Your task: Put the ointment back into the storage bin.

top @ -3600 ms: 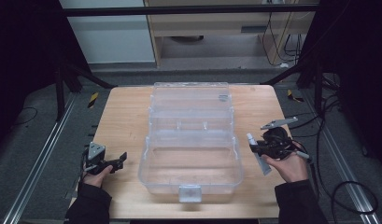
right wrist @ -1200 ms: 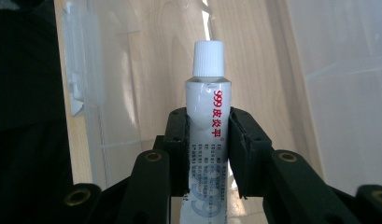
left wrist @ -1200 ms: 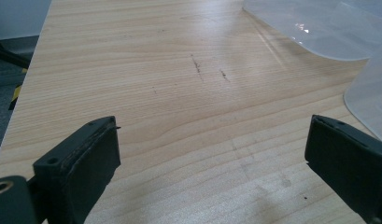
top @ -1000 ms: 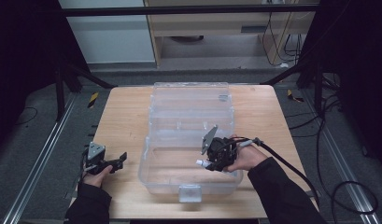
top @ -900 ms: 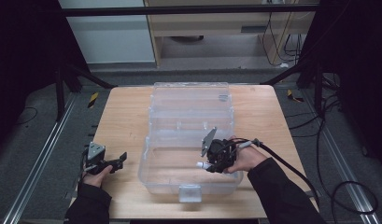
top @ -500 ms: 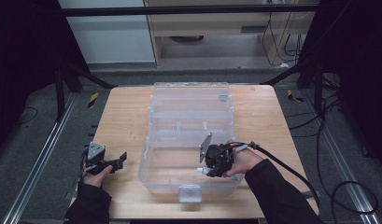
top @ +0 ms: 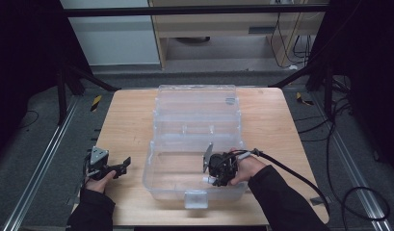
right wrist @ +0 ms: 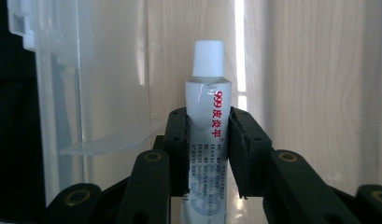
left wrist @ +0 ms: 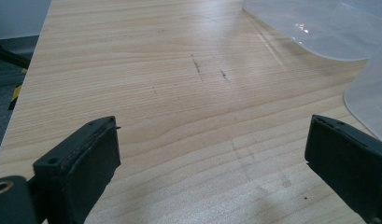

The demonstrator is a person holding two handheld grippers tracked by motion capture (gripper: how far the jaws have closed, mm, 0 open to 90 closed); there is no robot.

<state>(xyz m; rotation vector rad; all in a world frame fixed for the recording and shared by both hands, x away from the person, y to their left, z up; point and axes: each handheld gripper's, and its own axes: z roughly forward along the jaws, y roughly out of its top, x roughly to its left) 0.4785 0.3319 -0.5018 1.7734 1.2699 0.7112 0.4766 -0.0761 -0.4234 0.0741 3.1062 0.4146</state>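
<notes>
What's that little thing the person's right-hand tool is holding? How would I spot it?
Find the clear plastic box on the wooden table. Over its near half, the right gripper clamps a small white tube. Its white cap and red print set it apart.

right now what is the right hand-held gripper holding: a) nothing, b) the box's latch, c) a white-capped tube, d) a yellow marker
c: in the right gripper view the right hand-held gripper has both jaws pressed against a tube with a white cap and red print, over the clear plastic box.
</notes>
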